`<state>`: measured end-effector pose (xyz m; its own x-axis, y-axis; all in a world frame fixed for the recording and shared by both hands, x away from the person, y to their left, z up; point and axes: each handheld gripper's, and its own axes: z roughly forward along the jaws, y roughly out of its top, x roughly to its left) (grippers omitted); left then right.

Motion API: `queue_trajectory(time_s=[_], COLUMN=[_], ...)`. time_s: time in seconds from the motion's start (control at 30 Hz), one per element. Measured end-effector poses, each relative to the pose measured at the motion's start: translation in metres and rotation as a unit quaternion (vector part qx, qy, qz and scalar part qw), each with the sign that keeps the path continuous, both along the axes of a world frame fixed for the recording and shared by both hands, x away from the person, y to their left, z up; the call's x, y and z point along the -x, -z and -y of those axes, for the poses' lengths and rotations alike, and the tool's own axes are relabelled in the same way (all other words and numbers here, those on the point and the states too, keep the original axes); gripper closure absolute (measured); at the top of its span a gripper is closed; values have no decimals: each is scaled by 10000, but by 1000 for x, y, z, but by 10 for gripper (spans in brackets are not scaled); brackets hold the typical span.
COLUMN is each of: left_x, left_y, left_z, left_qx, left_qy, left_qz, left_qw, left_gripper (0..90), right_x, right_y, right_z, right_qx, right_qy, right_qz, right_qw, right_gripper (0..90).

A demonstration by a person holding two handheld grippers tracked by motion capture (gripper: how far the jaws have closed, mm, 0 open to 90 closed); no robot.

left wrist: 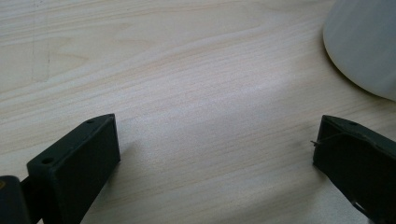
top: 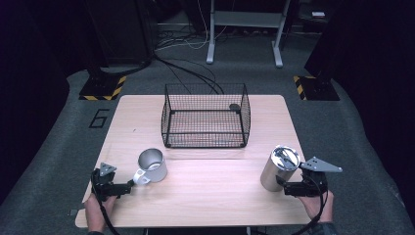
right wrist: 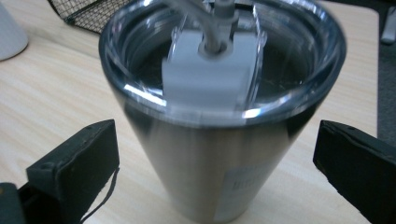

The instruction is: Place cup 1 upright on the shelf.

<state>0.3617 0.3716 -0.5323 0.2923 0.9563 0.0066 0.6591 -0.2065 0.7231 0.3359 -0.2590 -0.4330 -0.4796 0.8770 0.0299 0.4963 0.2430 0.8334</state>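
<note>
A steel tumbler (top: pixel 278 168) with a clear lid stands upright at the table's right front. My right gripper (top: pixel 288 188) is open, and in the right gripper view its jaws stand either side of the tumbler (right wrist: pixel 210 154) without touching it. A pale metal mug (top: pixel 152 166) sits at the left front, its handle turned toward my left gripper (top: pixel 128 186). The left gripper (left wrist: pixel 215 135) is open over bare wood, with the mug (left wrist: pixel 364 42) just beyond its right jaw.
A black wire basket (top: pixel 205 142) stands at the middle back of the wooden table (top: pixel 210 196), with a small dark round object (top: pixel 235 106) inside. The basket's corner (right wrist: pixel 88 11) shows past the tumbler. Cables and stand bases lie on the floor behind.
</note>
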Motion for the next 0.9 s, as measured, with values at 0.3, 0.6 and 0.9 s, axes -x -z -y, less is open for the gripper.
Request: queue_trajectory(time_s=[0.3,0.6,0.9], left_x=[0,0,0], left_y=[0,0,0], left_z=[0,0,0], left_qx=[-2,-1,3], left_qy=[2,-1,-7], left_qz=[-1,2,2], left_qw=[10000,10000,10000], left_gripper=[3,3,3], right_x=[-8,-19,-26], right_y=[-6,-8,-6], right_z=[-5,-12,-16], right_qx=[-159,-224,-167], right_qy=[63,-34,-42], right_qz=[217,212,306], right_qw=[9996,9995,9994], right_gripper=[0,0,14])
